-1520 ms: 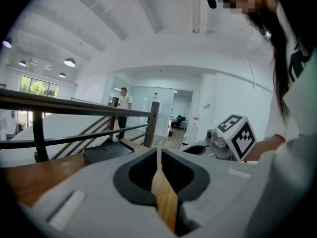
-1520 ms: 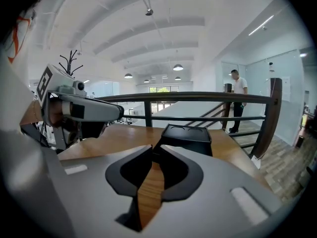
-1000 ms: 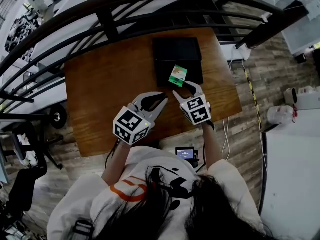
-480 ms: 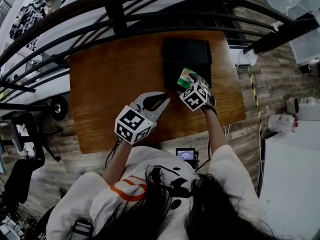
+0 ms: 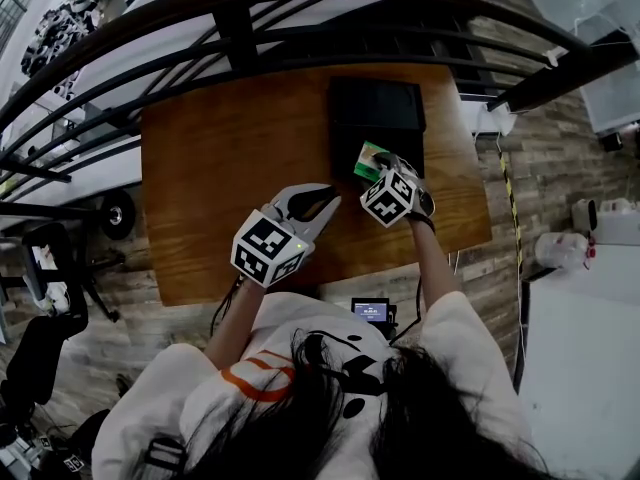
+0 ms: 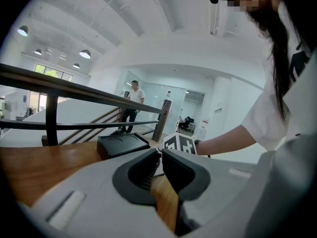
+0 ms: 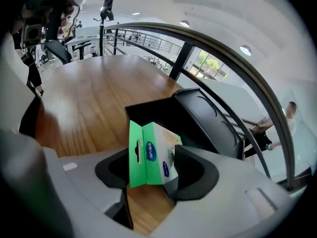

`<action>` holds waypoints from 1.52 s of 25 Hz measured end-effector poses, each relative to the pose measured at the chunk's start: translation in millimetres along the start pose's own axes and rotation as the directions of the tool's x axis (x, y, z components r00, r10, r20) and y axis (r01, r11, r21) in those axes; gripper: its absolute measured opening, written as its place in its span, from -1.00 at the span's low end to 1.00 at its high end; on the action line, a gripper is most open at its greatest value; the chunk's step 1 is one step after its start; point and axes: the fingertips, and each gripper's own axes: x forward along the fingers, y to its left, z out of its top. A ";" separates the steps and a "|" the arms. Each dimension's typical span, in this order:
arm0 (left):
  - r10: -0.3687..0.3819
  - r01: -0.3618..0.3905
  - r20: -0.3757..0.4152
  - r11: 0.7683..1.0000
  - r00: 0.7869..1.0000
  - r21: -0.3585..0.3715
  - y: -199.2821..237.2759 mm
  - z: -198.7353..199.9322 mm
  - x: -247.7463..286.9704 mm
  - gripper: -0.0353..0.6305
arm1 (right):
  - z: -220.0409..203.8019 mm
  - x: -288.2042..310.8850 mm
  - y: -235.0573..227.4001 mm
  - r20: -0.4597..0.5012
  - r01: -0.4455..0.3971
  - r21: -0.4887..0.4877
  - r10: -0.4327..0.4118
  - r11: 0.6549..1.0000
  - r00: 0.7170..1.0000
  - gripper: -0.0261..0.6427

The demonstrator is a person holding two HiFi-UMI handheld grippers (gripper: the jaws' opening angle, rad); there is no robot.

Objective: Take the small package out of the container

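**DESK:** How far along is the job in this one?

**PHOTOGRAPHER:** Most of the way, by my reading. The small package (image 5: 371, 158) (a green-and-white carton with a hang tab) stands between the jaws of the right gripper (image 7: 152, 158). Those jaws have just been closing, and both pads look pressed against it. The dark container (image 5: 378, 108) lies just beyond the jaws, and bare wood of the table (image 5: 240, 158) shows beneath them. So the carton appears clear of the container's inside, though close to its near wall.

**DESK:** What remains?

**PHOTOGRAPHER:** I'd judge only carrying it away from the rim and setting it down on the table.

**DESK:** And the pose?

**PHOTOGRAPHER:** The right gripper tips steeply downward, with the forearm stretched out ahead of the person. The left gripper (image 6: 159, 155) hangs near level beside it, on its left and a little nearer the body. Its jaws are together with nothing between them, and it is aimed across the tabletop toward the container.
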 end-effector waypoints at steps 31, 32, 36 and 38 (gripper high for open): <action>-0.014 0.016 -0.025 0.997 1.000 0.076 -48.4 -12.6 -31.6 -0.83 | 28.3 -175.7 55.5 0.383 0.004 0.491 -0.220 0.871 0.897 -0.56; -0.018 0.021 -0.028 0.997 0.999 0.079 -52.2 -15.3 -33.6 -0.83 | 26.6 -180.3 62.4 0.386 0.002 0.496 -0.223 0.869 0.895 -0.56; -0.032 0.035 -0.035 0.995 0.999 0.093 -74.7 -24.0 -41.1 -0.83 | 12.7 -199.2 92.2 0.390 -0.003 0.511 -0.229 0.859 0.892 -0.56; -0.037 0.041 -0.034 0.994 0.999 0.101 -88.8 -27.1 -43.3 -0.83 | 4.0 -209.7 105.3 0.394 -0.005 0.518 -0.233 0.855 0.889 -0.56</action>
